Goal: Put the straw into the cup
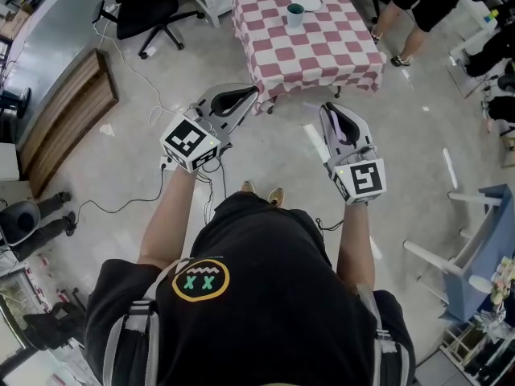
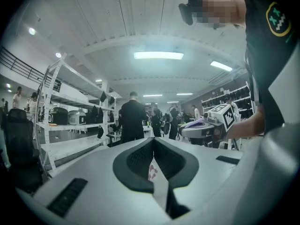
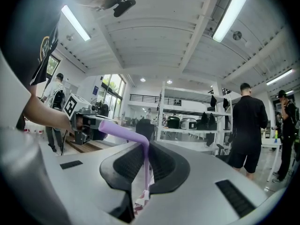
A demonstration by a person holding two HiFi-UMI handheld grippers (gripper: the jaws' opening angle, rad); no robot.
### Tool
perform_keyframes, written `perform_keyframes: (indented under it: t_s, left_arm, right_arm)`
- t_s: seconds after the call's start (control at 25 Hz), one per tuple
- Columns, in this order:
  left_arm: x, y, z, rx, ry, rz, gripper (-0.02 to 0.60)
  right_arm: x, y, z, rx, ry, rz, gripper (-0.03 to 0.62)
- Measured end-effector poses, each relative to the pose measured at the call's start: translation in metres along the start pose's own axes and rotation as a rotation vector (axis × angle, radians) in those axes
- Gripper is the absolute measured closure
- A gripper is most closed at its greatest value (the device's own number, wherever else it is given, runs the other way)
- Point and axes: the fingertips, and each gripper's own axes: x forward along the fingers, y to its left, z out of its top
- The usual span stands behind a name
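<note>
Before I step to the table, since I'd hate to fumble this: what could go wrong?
The right gripper pinches the straw with its bent end sticking out sideways; it could swivel or slip. The cup is small and stands beside a plate; a misaimed push might tip it. Cables trail across the floor near your feet, short of the table.

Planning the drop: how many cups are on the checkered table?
1. The cup stands on the checkered table toward its far edge, beside a white plate; no other shows.
</note>
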Motion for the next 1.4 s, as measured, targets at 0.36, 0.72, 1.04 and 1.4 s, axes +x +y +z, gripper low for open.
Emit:
perform_keyframes:
  t_s: [0.36,0.72,1.04,1.4]
  left_arm:
    - [0.018,-0.022,0.0,0.011,0.011,0.004,0.563]
    - [0.043,-0.008,-0.007,0.008,0.006,-0.003,0.563]
    - [0.078,0.042,-0.018,-0.002,-0.003,-0.012,0.563]
    - [0.126,0.123,-0.032,-0.031,-0.012,-0.02,0.563]
  right_arm:
    - [-0.014,-0.013,-0.004,-0.005,-0.013,0.021,0.542]
    - [0.003,-0.035,-0.011,-0.001,-0.011,0.019,0.542]
    - [0.051,-0.067,-0.021,-0.009,-0.001,0.014,0.542]
    - [0.128,-0.117,-0.02,-0.042,0.012,0.01,0.542]
